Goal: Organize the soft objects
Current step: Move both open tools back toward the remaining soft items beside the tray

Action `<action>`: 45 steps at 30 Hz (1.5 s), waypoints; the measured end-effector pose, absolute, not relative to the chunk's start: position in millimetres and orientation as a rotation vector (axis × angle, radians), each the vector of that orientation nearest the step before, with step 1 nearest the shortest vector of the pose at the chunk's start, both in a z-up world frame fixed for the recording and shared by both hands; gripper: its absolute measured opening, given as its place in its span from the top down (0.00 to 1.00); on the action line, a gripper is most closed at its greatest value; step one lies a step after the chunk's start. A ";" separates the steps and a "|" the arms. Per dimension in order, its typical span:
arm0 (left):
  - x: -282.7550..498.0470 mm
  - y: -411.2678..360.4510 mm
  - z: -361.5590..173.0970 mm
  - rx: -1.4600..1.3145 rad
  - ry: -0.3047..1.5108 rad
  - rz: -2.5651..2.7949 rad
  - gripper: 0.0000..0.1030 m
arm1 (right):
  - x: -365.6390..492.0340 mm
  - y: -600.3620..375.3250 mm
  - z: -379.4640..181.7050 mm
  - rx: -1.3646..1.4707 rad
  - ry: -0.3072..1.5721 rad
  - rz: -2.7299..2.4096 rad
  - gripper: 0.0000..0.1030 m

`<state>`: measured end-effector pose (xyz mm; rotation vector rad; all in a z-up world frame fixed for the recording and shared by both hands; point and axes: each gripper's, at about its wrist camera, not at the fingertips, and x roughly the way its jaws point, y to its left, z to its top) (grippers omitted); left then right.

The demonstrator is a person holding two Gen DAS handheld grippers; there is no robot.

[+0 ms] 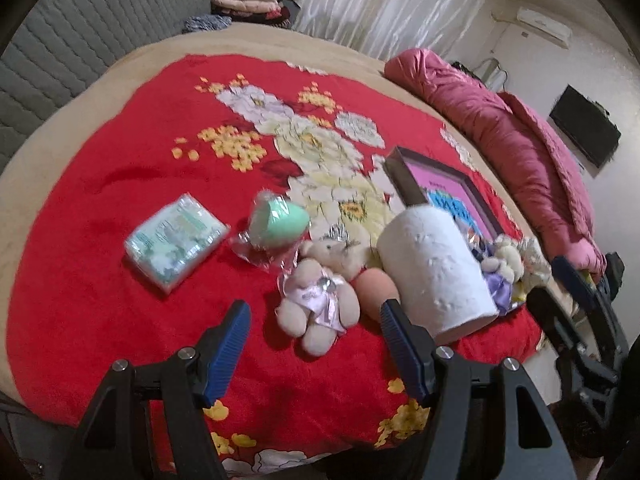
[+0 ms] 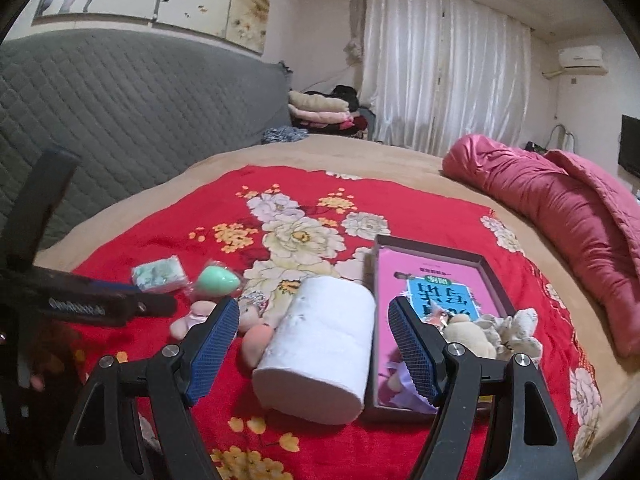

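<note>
Right wrist: tissue roll [image 2: 320, 344] btwn open claw [image 2: 314, 350] fingers.

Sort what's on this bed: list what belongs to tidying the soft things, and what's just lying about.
Belongs to the job:
teddy bear
peach sponge
green sponge
tissue pack
paper roll
box, with plush toys already in it
left tool and right tool, both open

Just lying about:
pink quilt
folded clothes
curtain

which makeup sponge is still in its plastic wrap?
The green sponge, in clear wrap beside the tissue pack. The peach sponge lies bare against the paper roll.
</note>
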<state>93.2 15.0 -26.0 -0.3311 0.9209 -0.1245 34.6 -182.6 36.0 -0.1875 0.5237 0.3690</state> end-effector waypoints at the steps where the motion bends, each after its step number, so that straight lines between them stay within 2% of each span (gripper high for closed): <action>1: 95.0 12.5 -31.8 -0.325 0.932 -0.132 0.35 | 35.7 -181.8 34.3 -0.188 0.530 0.372 0.24; 6: 106.2 4.7 -56.7 -0.314 1.003 -0.136 0.35 | 40.2 -178.3 28.6 -0.194 0.549 0.382 0.24; 26: 150.5 -13.9 -93.3 -0.254 1.057 -0.153 0.34 | 49.5 -160.3 10.1 -0.260 0.610 0.463 0.24; 33: 156.3 -13.4 -94.8 -0.231 1.042 -0.158 0.43 | 51.0 -142.8 3.5 -0.347 0.647 0.565 0.24; 35: 156.9 -13.7 -94.3 -0.224 1.043 -0.159 0.49 | 52.9 -138.0 2.7 -0.386 0.655 0.579 0.24; 45: 153.2 0.7 -84.6 -0.290 1.018 -0.181 0.58 | 68.5 -118.9 -1.2 -0.543 0.731 0.668 0.24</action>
